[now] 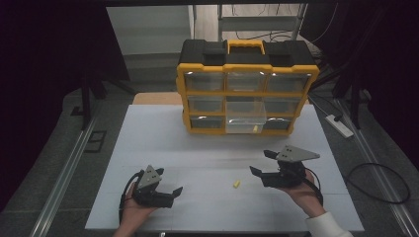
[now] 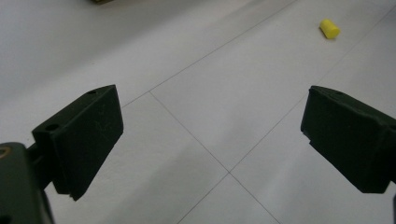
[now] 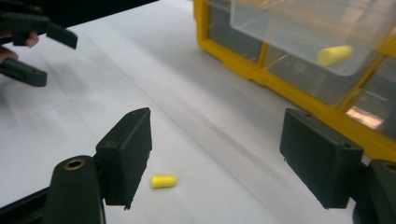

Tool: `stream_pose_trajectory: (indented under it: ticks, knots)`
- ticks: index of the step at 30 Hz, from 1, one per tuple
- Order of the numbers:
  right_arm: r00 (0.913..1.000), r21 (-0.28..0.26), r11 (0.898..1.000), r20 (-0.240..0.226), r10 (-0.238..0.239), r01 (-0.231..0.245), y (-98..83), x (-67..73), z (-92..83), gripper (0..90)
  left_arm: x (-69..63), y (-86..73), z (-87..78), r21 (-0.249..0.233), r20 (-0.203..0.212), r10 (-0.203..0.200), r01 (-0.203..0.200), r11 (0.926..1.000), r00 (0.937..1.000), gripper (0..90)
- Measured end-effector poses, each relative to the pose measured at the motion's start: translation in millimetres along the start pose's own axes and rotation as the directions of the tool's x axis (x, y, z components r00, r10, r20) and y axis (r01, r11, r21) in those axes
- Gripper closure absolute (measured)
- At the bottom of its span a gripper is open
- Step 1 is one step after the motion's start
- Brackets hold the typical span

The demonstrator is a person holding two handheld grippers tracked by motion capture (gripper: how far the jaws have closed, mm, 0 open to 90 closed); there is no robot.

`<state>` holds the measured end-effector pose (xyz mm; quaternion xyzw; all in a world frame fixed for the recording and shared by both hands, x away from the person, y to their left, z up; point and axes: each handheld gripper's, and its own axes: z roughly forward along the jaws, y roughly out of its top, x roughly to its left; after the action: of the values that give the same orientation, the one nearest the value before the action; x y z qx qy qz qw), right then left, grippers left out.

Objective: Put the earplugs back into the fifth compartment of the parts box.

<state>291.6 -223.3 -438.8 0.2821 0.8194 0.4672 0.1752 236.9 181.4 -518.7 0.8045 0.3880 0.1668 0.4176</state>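
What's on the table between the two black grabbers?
Just one small yellow foam cylinder on the white table, nearer the right gripper than the left gripper. The high view shows it.

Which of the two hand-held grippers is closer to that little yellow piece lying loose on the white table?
The right hand-held gripper. It sits just to the right of the yellow piece, jaws open toward it. The left hand-held gripper rests farther off to the piece's left, also open.

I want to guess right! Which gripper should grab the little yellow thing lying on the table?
Probably the right gripper: the yellow piece lies nearer its open jaws. The left gripper, also open, sits farther off.
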Motion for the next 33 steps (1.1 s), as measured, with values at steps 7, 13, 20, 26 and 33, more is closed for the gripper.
stream_pose_trajectory:
  ticks: [7, 13, 20, 26, 33]
  knots:
    - [0.9992, 0.057, 0.998, -0.037, -0.014, 0.016, -3.7, 7.1, 12.1, 25.5, -0.3, 0.1, 0.5, 0.003, 0.001, 0.001, -0.001, 1.0000, 1.0000, 5.7]
    - [0.9970, 0.131, 0.991, -0.076, -0.014, 0.024, -6.6, 11.3, 27.0, 24.7, -0.4, 0.0, 0.4, 0.003, 0.002, 0.002, -0.002, 1.0000, 1.0000, 5.7]
    - [0.9954, 0.213, 0.977, -0.096, -0.006, 0.026, -10.6, 12.2, 47.5, 23.5, 0.1, 0.0, 1.3, 0.008, 0.001, 0.004, -0.004, 1.0000, 1.0000, 5.7]
    - [0.9954, 0.250, 0.968, -0.096, -0.010, 0.034, -13.1, 15.4, 56.5, 23.3, -0.2, -0.1, 1.4, 0.009, 0.004, 0.004, -0.004, 1.0000, 1.0000, 5.8]
    - [0.9944, 0.322, 0.945, -0.102, -0.027, 0.059, -21.7, 23.0, 73.2, 22.6, 0.2, -0.1, 1.2, 0.008, 0.004, 0.003, -0.004, 1.0000, 1.0000, 5.8]
